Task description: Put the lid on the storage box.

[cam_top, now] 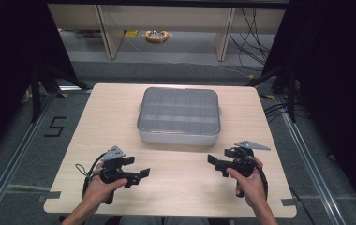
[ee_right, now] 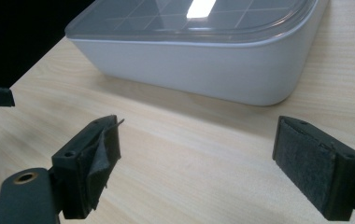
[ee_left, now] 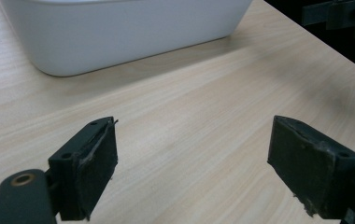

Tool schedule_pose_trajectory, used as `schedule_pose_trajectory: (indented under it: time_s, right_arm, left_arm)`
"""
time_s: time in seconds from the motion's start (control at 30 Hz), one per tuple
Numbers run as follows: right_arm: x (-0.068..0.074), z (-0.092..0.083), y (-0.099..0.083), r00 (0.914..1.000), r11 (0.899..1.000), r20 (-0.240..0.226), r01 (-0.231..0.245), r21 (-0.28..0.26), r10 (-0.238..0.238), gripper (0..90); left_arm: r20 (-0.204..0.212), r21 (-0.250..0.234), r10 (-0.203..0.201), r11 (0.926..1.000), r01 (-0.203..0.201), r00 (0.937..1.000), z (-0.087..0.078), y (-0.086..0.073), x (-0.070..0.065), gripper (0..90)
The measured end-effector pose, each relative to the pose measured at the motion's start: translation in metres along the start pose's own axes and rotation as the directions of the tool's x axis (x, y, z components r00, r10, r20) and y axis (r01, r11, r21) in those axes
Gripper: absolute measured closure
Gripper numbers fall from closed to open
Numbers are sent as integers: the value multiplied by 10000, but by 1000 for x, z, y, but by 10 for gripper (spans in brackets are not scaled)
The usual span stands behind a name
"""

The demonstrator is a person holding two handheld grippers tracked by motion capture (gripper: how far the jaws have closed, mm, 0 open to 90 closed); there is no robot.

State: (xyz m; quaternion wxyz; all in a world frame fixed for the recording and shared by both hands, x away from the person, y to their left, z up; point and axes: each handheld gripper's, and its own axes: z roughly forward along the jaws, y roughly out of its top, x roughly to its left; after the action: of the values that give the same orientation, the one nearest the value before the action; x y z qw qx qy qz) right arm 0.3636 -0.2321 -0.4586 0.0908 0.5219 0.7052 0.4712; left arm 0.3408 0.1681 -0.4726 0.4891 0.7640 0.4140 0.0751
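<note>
Jaws wide on left gripper (cam_top: 138,169) and right gripper (cam_top: 217,165), nothing between; lidded box (cam_top: 180,116) beyond, contents possibly none.

Box (ee_left: 119,32) cut off by top edge, left gripper view; contents under frosted lid (cam_top: 180,111) unclear.

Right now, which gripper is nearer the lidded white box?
Right, slightly. The right gripper sits just below the lidded white box's near right corner; the left gripper sits farther below its near left corner.
</note>
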Motion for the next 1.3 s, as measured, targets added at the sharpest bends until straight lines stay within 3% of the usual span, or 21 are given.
schedule_pose_trajectory:
  time_s: [0.03,0.07,0.13,0.3,0.37,0.43,0.53,0.57,0.6,0.73,0.77,0.83,0.87,1.07,1.1,1.13,1.17,1.2,1.23,1.27,1.3]
  right_arm:
    - [-2,-1,-1,9993,9993,-18,366,1,-366,162]
    - [2,-2,-4,10000,9999,1,-47,114,47,162]
    - [0,0,-8,9990,9990,-63,440,49,-440,162]
    - [6,0,-19,9982,9979,-66,597,266,-596,163]
    - [11,1,-24,9969,9969,235,745,243,-750,164]
    - [15,0,-27,9950,9946,88,996,285,-999,166]
    - [20,0,-32,9949,9936,1,1007,511,-1008,164]
    - [25,-1,-35,9985,9969,-202,517,592,-506,164]
    - [22,1,-36,9940,9930,-203,1087,463,-1078,164]
    - [26,-2,-40,9891,9870,55,1462,665,-1469,164]
    - [26,-2,-42,9889,9874,-5,1481,551,-1483,164]
    - [31,-4,-46,9951,9915,47,976,862,-984,164]
    - [28,-4,-47,9878,9844,43,1548,840,-1557,163]
    - [36,-5,-58,9779,9715,-92,2085,1133,-2088,163]
    - [39,-7,-60,9817,9743,-35,1893,1222,-1903,164]
    - [38,-6,-60,9758,9684,-165,2183,1207,-2179,163]
    - [43,-8,-63,9820,9730,-105,1885,1330,-1888,164]
    - [41,-7,-64,9727,9659,-265,2322,1142,-2307,163]
    - [45,-9,-66,9788,9679,-175,2046,1459,-2042,164]
    - [43,-8,-67,9694,9604,-306,2456,1316,-2437,164]
    - [44,-8,-69,9679,9585,-344,2514,1345,-2490,164]
  left_arm:
    - [58,28,-28,10000,28,10000,0,-2,-1,147]
    - [85,50,-32,10000,32,10000,0,-3,-2,147]
    - [-24,138,16,9999,-16,10000,-1,-7,-4,147]
    - [100,180,182,9997,-184,9998,-2,-17,-5,146]
    - [13,200,42,9998,-42,10000,-1,-22,-5,147]
    - [-35,370,146,9992,-145,9999,-2,-26,-3,147]
    - [-79,374,66,9993,-63,9999,-2,-30,-3,147]
    - [-108,344,4,9994,0,9999,-2,-31,-3,147]
    - [-89,312,0,9995,2,10000,-3,-32,-3,147]
    - [-118,331,-7,9995,10,9999,-6,-36,-7,147]
    - [-127,304,118,9995,-114,9998,-6,-37,-8,147]
    - [-225,344,244,9991,-237,9994,-8,-39,-10,147]
    - [-259,233,191,9996,-185,9995,-8,-40,-12,147]
    - [-238,346,335,9989,-326,9992,-14,-43,-20,147]
    - [-247,259,425,9988,-418,9988,-14,-44,-21,147]
    - [-309,303,499,9983,-490,9983,-15,-45,-22,147]
    - [-241,231,465,9987,-460,9986,-14,-46,-24,147]
    - [-231,367,538,9979,-529,9983,-15,-47,-25,147]
    - [-169,501,515,9975,-506,9985,-15,-48,-27,147]
    - [-155,416,680,9969,-674,9976,-14,-49,-28,147]
    - [-79,508,668,9965,-663,9977,-14,-50,-30,147]
